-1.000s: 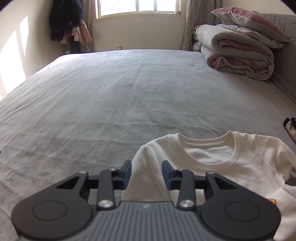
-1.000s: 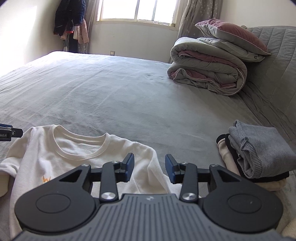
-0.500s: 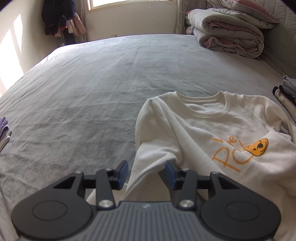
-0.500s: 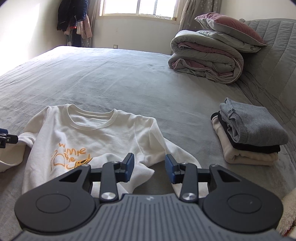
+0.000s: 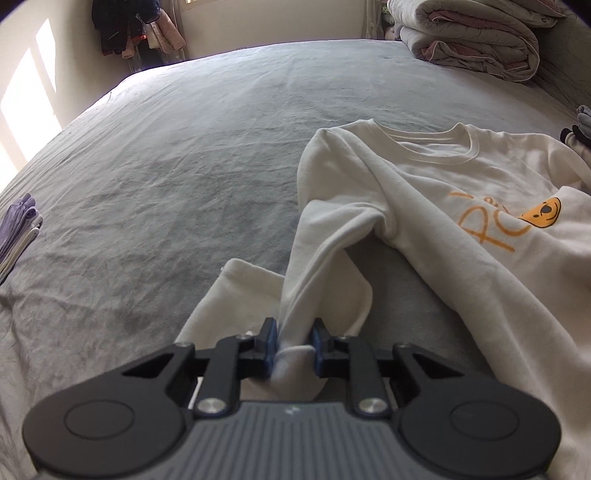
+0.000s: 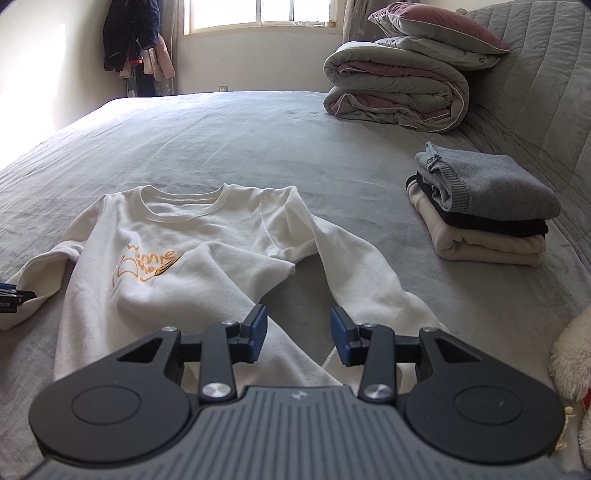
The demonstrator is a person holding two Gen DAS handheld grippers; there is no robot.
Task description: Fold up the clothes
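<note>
a wide bed (image 6: 258, 147) covered in a soft grey sheet, finely creased, fills both views. on its near part lies the cream sweatshirt (image 6: 207, 236), front up, collar toward the far wall, an orange cartoon print on the chest partly hidden under a fold of its own hem. it is thick, fleecy knit with a ribbed round neck.

the left gripper (image 5: 293, 341) sits at the sweatshirt's left-hand sleeve (image 5: 325, 258) as the left wrist view has it; the sleeve runs down from the shoulder as a bunched ridge straight into the jaws, which are closing, with the blue pads pressing on the cloth from both sides. the cuff end folds back flat on the sheet just beyond the fingers.

the right gripper (image 6: 298, 334) hangs over the gap between the sweatshirt's body and its other sleeve (image 6: 362, 273), jaws moderately apart with only grey sheet between them; the left pad overlaps the body's edge in the picture, but i cannot tell whether it touches.

to the right, well apart from the sweatshirt, stands a neat stack of folded clothes (image 6: 484, 210): grey rib knit on top, black, then cream. far back, a rolled quilt (image 6: 399, 92) carries a pillow (image 6: 436, 22). purple cloth (image 5: 18, 225) lies at the left edge.
</note>
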